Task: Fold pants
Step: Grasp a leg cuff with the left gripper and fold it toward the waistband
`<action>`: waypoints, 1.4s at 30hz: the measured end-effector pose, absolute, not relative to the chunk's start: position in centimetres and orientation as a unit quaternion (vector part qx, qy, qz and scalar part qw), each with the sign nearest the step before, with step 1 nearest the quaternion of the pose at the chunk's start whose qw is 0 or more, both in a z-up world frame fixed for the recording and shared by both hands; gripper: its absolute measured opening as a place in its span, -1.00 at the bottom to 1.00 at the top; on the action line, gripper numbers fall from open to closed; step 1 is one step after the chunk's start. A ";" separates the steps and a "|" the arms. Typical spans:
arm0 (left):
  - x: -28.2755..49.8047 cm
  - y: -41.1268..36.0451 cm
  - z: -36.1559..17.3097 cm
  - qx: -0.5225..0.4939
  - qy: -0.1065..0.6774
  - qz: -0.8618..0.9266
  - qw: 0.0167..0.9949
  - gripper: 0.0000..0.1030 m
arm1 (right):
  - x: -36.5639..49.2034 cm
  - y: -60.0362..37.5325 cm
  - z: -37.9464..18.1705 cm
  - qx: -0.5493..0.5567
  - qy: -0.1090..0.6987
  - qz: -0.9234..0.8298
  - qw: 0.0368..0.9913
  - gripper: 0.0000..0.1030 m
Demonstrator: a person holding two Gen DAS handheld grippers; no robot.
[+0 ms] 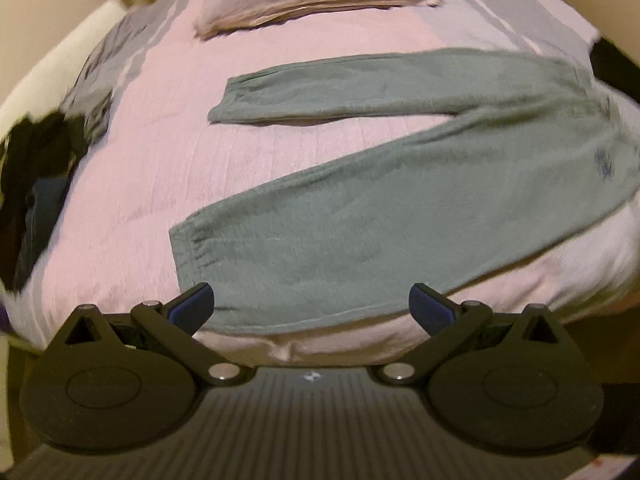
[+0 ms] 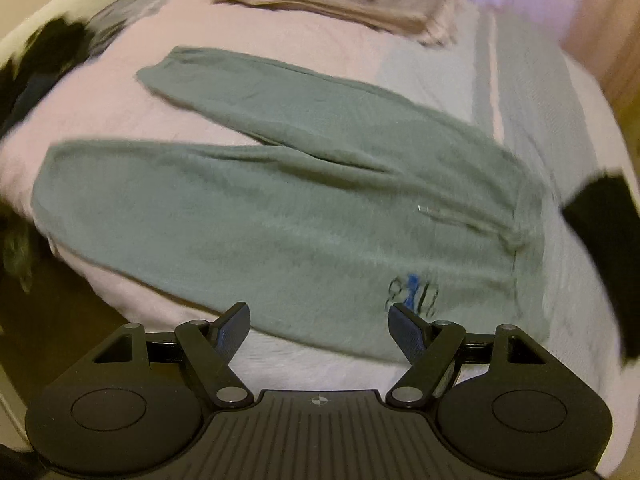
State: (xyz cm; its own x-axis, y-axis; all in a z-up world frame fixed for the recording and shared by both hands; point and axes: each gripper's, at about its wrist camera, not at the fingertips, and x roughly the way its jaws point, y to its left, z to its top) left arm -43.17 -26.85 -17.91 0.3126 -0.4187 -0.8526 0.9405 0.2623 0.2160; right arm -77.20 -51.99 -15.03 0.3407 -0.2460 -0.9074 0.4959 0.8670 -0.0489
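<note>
Grey-green sweatpants (image 1: pixel 400 208) lie flat on a pink bedspread (image 1: pixel 160 168), legs spread in a V with cuffs to the left and waistband to the right. My left gripper (image 1: pixel 311 300) hangs open just above the near leg's cuff end, nothing between its fingers. In the right wrist view the same pants (image 2: pixel 280 216) show a blue logo (image 2: pixel 412 292) near the hip and a drawstring tip. My right gripper (image 2: pixel 319 322) is open over the near edge of the pants, close to the logo, holding nothing.
A stack of folded clothes (image 1: pixel 312 4) sits at the far side of the bed, seen as the stack (image 2: pixel 332 0) in the right view too. Dark clothing (image 1: pixel 36 168) is piled at the left edge. A black object (image 2: pixel 600 248) lies at the right edge.
</note>
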 end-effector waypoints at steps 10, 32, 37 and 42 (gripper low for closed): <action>-42.1 -25.2 -30.9 0.572 0.160 -0.517 0.616 0.38 | -75.2 -49.1 -23.8 0.022 0.518 -0.154 0.841 0.06; -39.6 -26.1 -34.1 0.635 0.067 -0.534 0.554 -0.82 | -82.2 -50.4 -32.1 -0.155 0.553 -0.151 0.805 0.06; -40.3 -25.7 -33.5 0.626 0.085 -0.524 0.571 -0.85 | -85.5 -52.8 -34.1 -0.227 0.559 -0.150 0.783 0.06; -41.1 -25.5 -34.4 0.634 0.074 -0.509 0.578 -0.75 | -86.8 -55.2 -35.4 -0.278 0.542 -0.146 0.779 0.06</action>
State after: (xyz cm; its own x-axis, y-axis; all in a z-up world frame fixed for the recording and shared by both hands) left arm -41.08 -25.55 -34.38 0.4709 -0.4939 -0.7309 0.6824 -0.3210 0.6567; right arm -86.76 -55.18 -35.38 0.3698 -0.5287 -0.7640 -0.0750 0.8027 -0.5917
